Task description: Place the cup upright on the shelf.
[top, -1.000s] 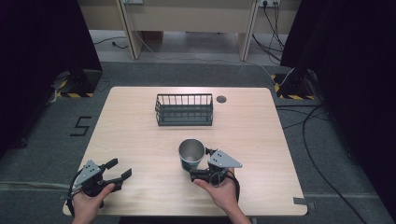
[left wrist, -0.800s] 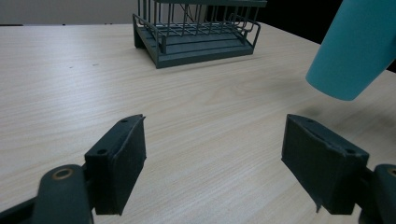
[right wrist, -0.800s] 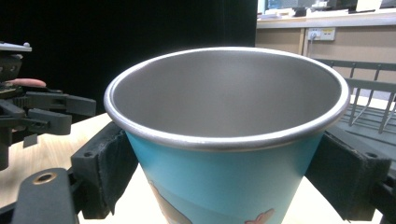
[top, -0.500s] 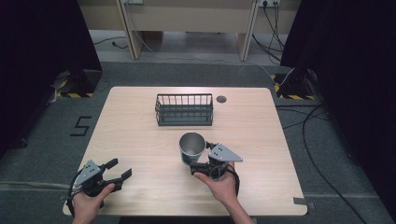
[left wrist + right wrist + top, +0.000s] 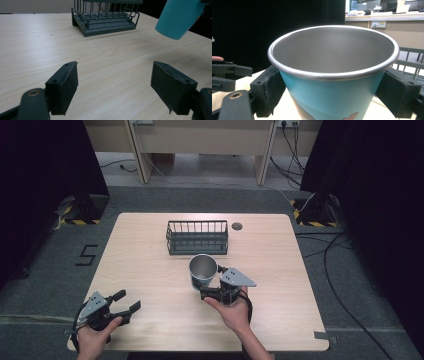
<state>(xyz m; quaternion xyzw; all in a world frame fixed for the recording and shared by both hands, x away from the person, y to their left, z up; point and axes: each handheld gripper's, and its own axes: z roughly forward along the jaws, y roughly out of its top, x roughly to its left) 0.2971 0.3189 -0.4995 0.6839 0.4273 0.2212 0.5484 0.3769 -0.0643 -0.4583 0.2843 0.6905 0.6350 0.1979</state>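
At the lower left of the high view, the left tool (image 5: 125, 305) rests on the pale wood-grain counter (image 5: 150, 270), jaws spread wide and holding nothing. Just right of centre, the right tool (image 5: 210, 292) clasps a tapered blue cup (image 5: 202, 272) with a smooth steel interior, lifted off the counter. Beyond stands a dark wire rack (image 5: 197, 237).

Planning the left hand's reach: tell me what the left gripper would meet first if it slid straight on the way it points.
Bare table first. The left gripper stands open and empty, and the wire rack looks like the first obstacle in its line, though depth is hard to judge. The held cup hangs off to the side.
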